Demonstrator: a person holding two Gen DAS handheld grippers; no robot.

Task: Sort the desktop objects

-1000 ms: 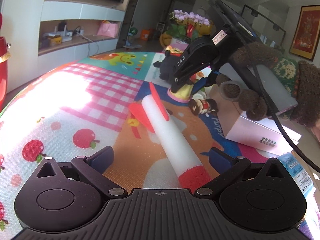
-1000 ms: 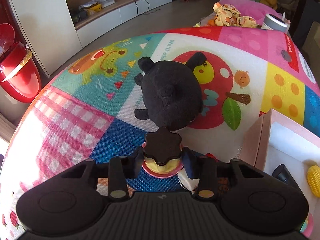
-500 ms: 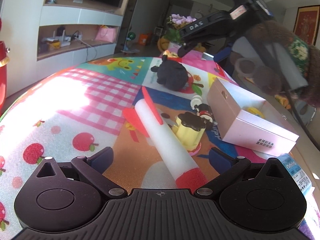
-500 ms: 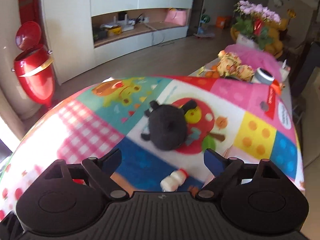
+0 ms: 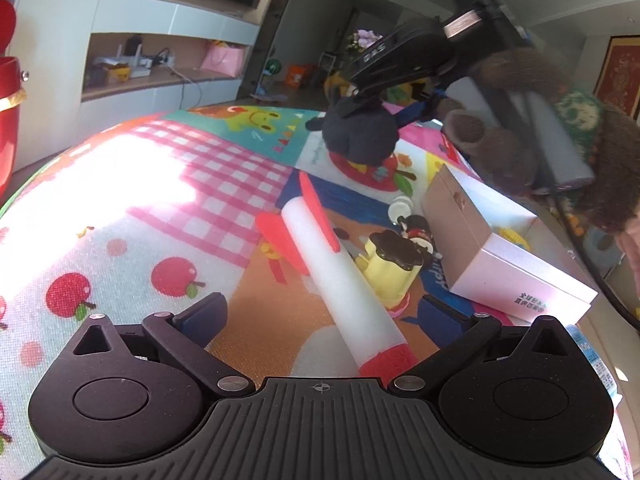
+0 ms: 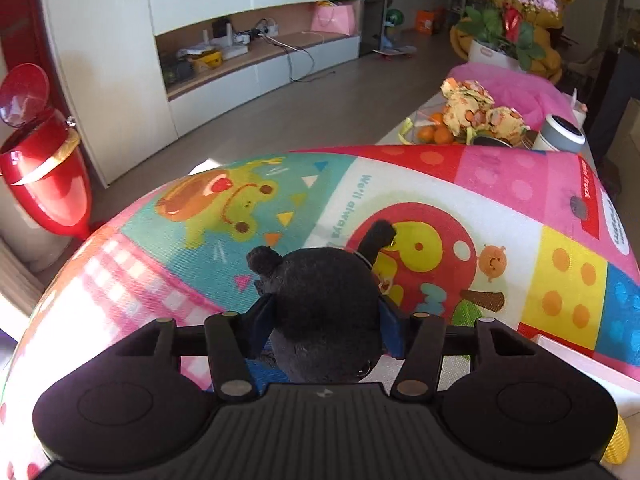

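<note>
The right gripper clamps a black plush toy between its 2 blue pads at 12 o'clock on the play mat, apparently bound for the pink box at 3 o'clock. The left gripper hangs wide open over a foam rocket, holding nothing.

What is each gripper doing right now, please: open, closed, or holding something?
Left gripper: open, holding nothing; the foam rocket lies between its fingers.
Right gripper: shut on the black plush toy.
</note>
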